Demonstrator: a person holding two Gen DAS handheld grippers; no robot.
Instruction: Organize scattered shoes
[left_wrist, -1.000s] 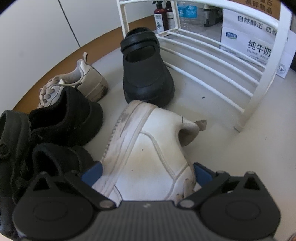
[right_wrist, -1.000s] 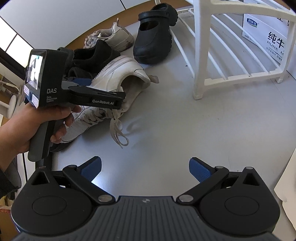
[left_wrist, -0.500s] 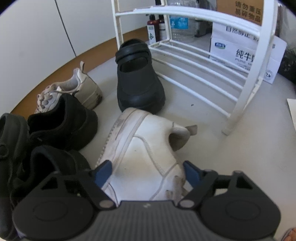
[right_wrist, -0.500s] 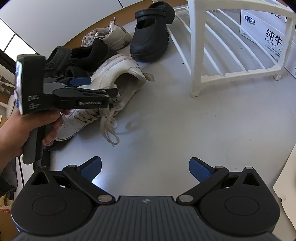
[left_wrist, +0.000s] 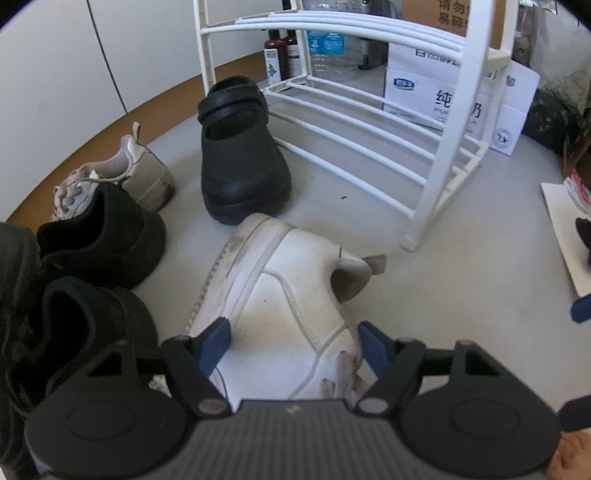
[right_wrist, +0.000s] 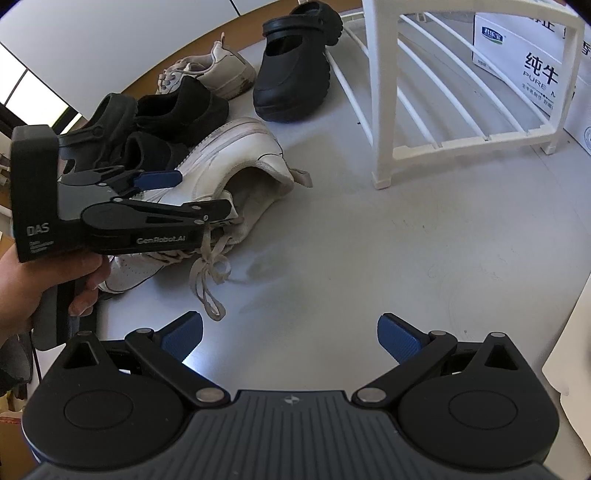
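black clog (left_wrist: 14, 295) cut off, box (left_wrist: 461, 99) half-hidden — rack (left_wrist: 454, 110)

Floor (right_wrist: 424, 240) right open; rack (right_wrist: 384, 92), shoe cluster (right_wrist: 177, 107) probably block left.

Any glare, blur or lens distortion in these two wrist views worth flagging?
Left wrist: fisheye bends the shoe rack rails; gripper base soft, white sneaker sharp. Right wrist: window glare on the floor by the pads; the wall edge curves.

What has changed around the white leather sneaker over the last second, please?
The left gripper narrowed from wide open and clamped its blue pads on the white leather sneaker, which has begun to lift, laces dangling. The right gripper stayed open over bare floor. The black clog, the beige sneaker and the white slatted rack are unmoved.
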